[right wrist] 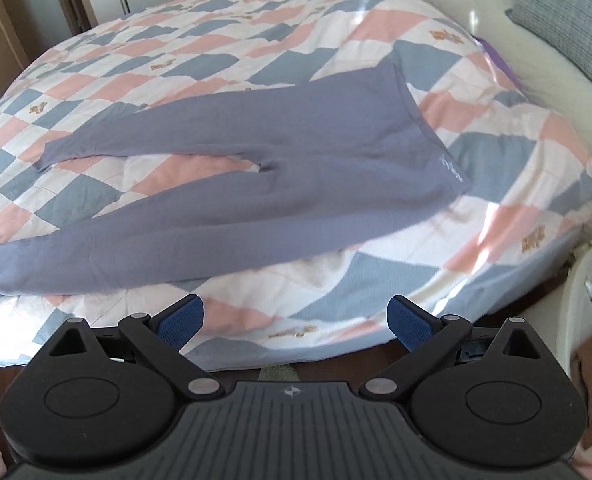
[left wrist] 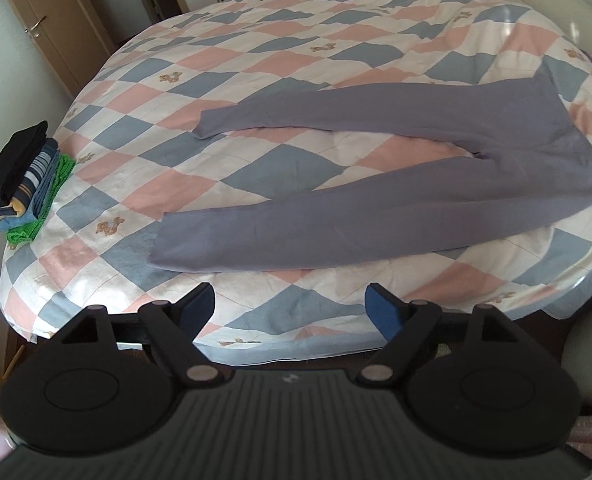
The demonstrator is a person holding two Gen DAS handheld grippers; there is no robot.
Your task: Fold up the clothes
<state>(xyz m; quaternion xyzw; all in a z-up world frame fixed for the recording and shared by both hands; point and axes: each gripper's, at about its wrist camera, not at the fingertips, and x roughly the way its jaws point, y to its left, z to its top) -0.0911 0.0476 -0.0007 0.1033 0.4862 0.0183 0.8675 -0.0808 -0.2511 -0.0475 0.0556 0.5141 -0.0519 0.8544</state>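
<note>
Now spread flat on the checked quilt [left wrist: 280, 56]: lilac leggings [left wrist: 375, 204], legs apart, unfolded. Left hand-held gripper [left wrist: 290, 308] and right hand-held gripper [right wrist: 296, 322] both agape, empty, above the bed's near edge. Next, probably: one leg laid over the other.

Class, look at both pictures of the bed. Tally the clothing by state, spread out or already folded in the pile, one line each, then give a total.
Spread out flat: 1, the grey-purple leggings on the checked pink, blue and white quilt.
Folded pile of clothes at the bed's left edge: about 5 layers (black, striped, blue, green); exact number unclear.
Total: about 6.
</note>
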